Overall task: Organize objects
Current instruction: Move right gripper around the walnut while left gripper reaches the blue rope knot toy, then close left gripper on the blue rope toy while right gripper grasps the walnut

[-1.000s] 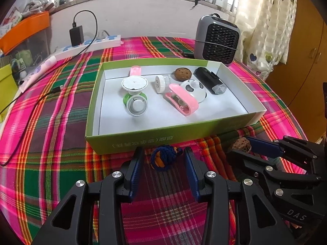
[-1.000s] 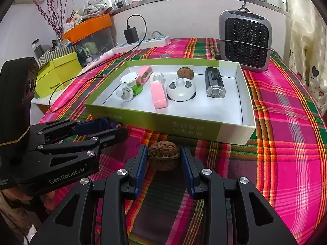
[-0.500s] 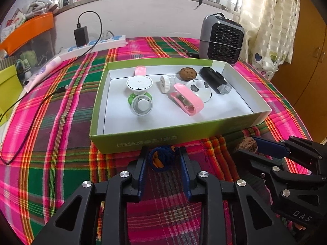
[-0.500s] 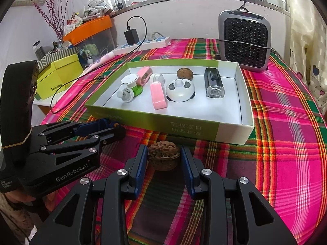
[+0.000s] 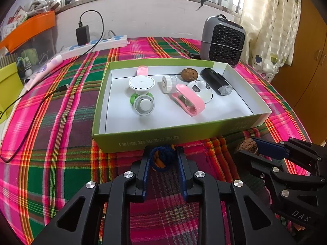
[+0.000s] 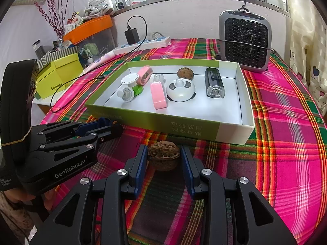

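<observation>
Left gripper (image 5: 162, 159) closing on navy knotted cord (image 5: 161, 158); right gripper (image 6: 164, 158) clamps walnut (image 6: 164, 157); both just beside green box (image 6: 190, 125) near wall; box front half bare.

Left claw (image 5: 162, 155) closing on the navy cord knot (image 5: 161, 158) — just before the green box (image 5: 173, 140).

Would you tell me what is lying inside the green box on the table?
Green box: walnut, black light, panda gadget, pink clips, white-green pieces. A clear jar behind the clip is partly hidden.
</observation>
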Available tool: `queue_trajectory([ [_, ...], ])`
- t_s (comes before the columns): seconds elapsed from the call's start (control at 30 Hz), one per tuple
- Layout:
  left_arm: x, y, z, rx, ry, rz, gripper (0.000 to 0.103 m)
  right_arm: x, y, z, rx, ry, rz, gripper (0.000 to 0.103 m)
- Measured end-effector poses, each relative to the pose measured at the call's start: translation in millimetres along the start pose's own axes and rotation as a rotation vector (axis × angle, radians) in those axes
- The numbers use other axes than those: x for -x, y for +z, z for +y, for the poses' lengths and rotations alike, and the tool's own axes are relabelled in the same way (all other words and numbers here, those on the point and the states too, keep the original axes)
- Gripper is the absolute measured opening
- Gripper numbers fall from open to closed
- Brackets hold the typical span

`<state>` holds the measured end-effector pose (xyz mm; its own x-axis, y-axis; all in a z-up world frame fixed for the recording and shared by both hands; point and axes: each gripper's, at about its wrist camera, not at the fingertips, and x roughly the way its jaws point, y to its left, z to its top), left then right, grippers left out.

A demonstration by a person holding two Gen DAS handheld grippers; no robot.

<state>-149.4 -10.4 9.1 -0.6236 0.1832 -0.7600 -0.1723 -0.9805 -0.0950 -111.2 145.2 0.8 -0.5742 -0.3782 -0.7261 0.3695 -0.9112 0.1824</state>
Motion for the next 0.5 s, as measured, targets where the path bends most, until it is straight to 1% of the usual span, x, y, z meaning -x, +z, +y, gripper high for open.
queue_trajectory([
  [0.5, 1.8, -2.0, -0.7, 0.001, 0.001, -0.002, 0.021, 0.0, -1.6, 3.2, 0.016, 0.000, 0.001, 0.034],
])
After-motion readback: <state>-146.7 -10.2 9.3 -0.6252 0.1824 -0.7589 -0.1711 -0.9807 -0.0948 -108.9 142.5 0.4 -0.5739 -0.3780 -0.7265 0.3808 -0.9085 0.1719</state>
